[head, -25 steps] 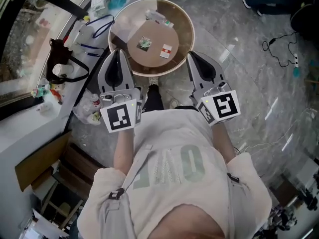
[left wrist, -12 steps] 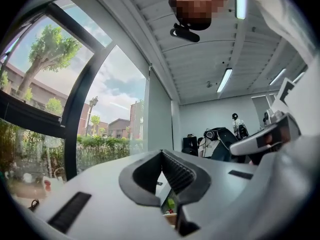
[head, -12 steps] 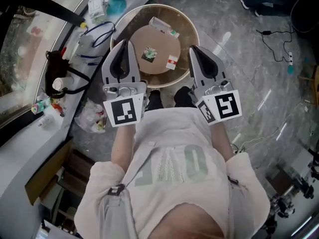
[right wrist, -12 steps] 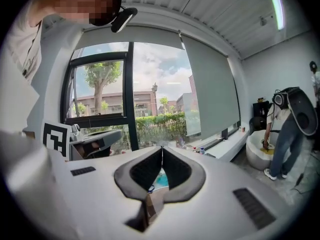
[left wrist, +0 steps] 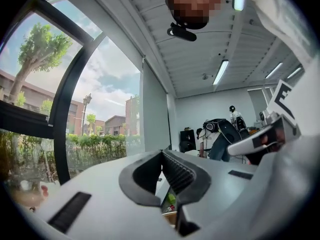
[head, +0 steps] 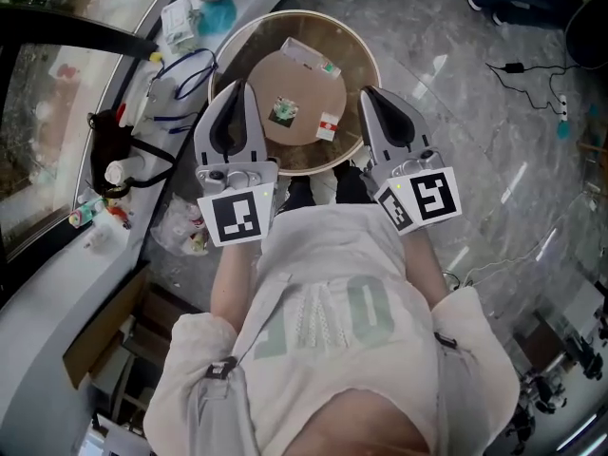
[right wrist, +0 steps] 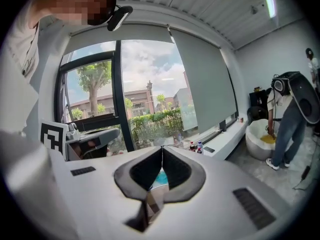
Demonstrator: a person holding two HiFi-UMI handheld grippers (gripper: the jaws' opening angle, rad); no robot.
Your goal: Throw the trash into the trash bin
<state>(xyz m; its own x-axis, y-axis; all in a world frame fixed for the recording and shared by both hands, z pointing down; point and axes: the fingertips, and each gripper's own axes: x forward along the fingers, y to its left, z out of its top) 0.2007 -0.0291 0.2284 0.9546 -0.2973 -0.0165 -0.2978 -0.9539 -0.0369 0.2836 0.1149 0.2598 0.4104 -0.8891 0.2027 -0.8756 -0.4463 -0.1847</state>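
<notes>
Left claw (head: 237, 89), right claw (head: 370, 95) nearer round table (head: 350, 53) rim, shut; floor (head: 456, 103) open rightward

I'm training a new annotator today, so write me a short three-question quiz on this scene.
1. True or false: the left gripper holds a piece of trash.
2. How many trash items show on the round table? A) one B) three C) six
3. Fill in: the jaws of the right gripper are ____.

Key:
1. False, it is shut and empty.
2. B: crumpled wrapper, red-and-white packet, carton.
3. Shut.
</notes>
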